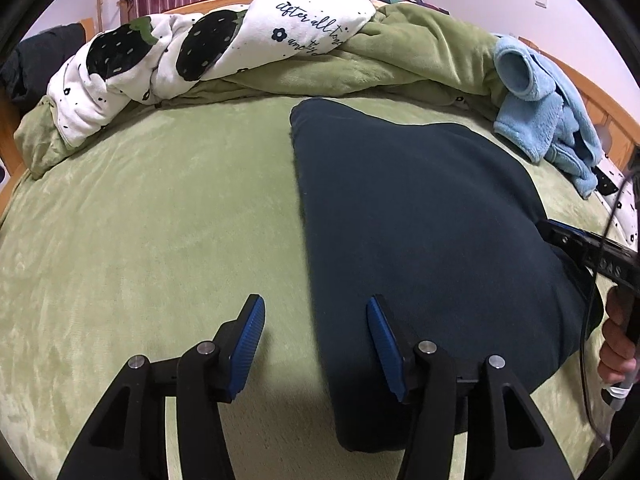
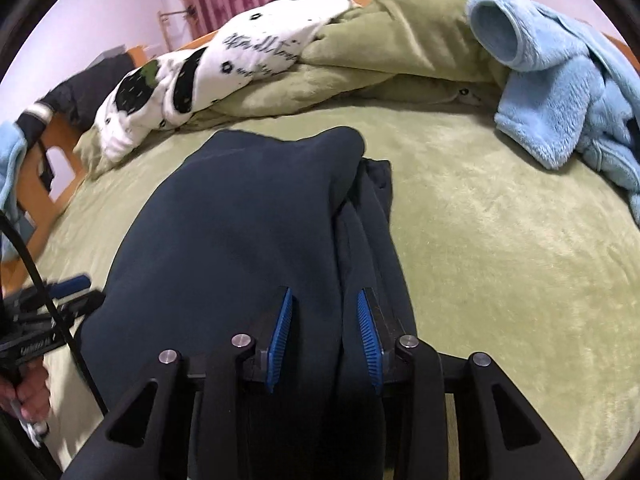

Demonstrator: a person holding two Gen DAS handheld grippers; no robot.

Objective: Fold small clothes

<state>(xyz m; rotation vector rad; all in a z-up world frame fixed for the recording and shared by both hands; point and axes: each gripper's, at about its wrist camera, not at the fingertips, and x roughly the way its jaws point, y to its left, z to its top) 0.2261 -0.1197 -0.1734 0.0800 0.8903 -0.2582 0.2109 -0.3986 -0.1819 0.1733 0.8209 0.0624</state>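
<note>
A dark navy garment [image 1: 420, 220] lies as a long folded strip on the green bedspread [image 1: 140, 220]. My left gripper [image 1: 314, 302] is open above the strip's near left edge. One finger is over the cloth and the other over the bedspread, with nothing pinched. In the right wrist view the same garment [image 2: 240, 220] runs away from me, with a narrower layer showing along its right side. My right gripper [image 2: 324, 294] hangs over its near end with the pads apart. A ridge of fabric lies below the gap, and neither pad presses on it.
A light blue fleece garment [image 2: 560, 92] lies at the far right. A white blanket with black strawberries [image 1: 200, 52] and a bunched green quilt [image 1: 400, 60] line the far edge. The wooden bed frame [image 2: 48, 200] borders the left. A hand [image 1: 616, 344] grips the right handle.
</note>
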